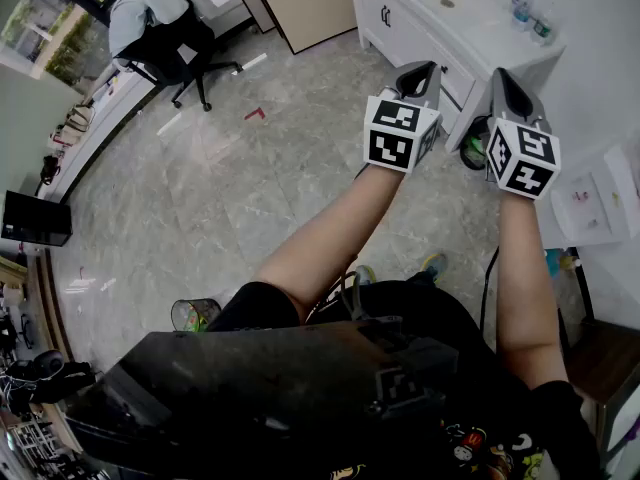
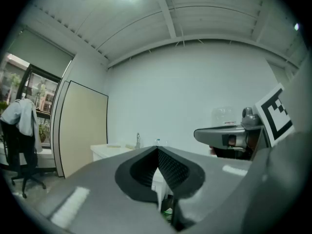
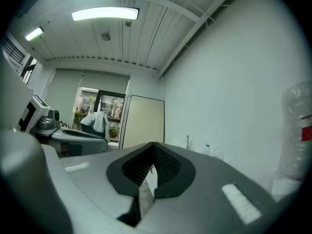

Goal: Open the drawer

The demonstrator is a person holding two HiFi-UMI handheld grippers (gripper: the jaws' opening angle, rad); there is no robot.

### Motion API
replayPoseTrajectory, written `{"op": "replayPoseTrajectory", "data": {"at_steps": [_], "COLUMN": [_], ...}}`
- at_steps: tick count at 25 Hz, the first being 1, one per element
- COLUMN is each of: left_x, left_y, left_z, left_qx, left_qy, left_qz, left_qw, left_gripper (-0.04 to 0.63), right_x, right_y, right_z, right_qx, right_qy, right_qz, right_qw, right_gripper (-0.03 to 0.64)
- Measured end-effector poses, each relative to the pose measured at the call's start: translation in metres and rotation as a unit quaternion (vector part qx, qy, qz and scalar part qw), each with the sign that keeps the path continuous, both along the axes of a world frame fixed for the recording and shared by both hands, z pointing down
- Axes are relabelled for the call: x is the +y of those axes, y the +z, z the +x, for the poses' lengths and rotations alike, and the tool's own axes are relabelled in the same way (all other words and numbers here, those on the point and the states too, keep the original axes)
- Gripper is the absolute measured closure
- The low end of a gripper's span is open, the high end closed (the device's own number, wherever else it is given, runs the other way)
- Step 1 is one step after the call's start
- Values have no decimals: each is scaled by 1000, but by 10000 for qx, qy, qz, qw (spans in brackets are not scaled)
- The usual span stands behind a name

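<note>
1. A grey tiled floor [image 1: 250, 188] runs up to a white cabinet [image 1: 400, 38] against the wall.
2. The left hand-held gripper [image 1: 420, 68] is closed on nothing and points at the cabinet front.
3. The right hand-held gripper [image 1: 503, 76], near it, is also closed and empty.
4. The drawer [image 1: 452, 76] sits shut in the cabinet front, beyond the left tips.
5. Bottles [image 1: 522, 3] stand on the counter [image 1: 470, 8].
6. An office chair [image 1: 165, 38] is well apart.
</note>
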State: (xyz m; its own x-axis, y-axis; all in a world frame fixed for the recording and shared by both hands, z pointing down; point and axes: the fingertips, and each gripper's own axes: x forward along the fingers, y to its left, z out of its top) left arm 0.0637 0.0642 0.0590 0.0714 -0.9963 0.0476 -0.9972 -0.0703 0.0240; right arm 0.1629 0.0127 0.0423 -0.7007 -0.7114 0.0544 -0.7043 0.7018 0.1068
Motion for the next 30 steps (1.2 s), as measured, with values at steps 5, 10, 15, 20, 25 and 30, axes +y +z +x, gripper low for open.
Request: {"op": "replayPoseTrajectory", "data": {"at_steps": [5, 10, 15, 20, 25, 30], "left_x": [-2, -7, -21, -65, -117, -155], "left_y": [2, 7, 12, 27, 49, 94], "left_z": [-5, -9, -1, 19, 18, -1], "left_qx": [74, 45, 46, 27, -55, -144], "left_qy": [3, 1, 73, 30, 7, 346], "left_qz": [-67, -68, -117, -229, -357, -637], "left_qw": [9999, 10000, 9999, 9997, 9993, 9973], "left_gripper": [595, 595, 595, 595, 595, 595], "right_x": [-2, -6, -17, -60, -113, -141], "right_y": [3, 6, 11, 30, 54, 101], "right_z": [-4, -2, 1, 22, 21, 0], "right_qx": [32, -19, -26, -83, -79, -46], "right_qy": [-5, 79, 48, -41, -179, -51], "right_qz": [-16, -30, 18, -134, -196, -538], "right_qw": [10000, 10000, 10000, 9999, 9996, 9985], "right_gripper": [597, 595, 595, 595, 595, 595]}}
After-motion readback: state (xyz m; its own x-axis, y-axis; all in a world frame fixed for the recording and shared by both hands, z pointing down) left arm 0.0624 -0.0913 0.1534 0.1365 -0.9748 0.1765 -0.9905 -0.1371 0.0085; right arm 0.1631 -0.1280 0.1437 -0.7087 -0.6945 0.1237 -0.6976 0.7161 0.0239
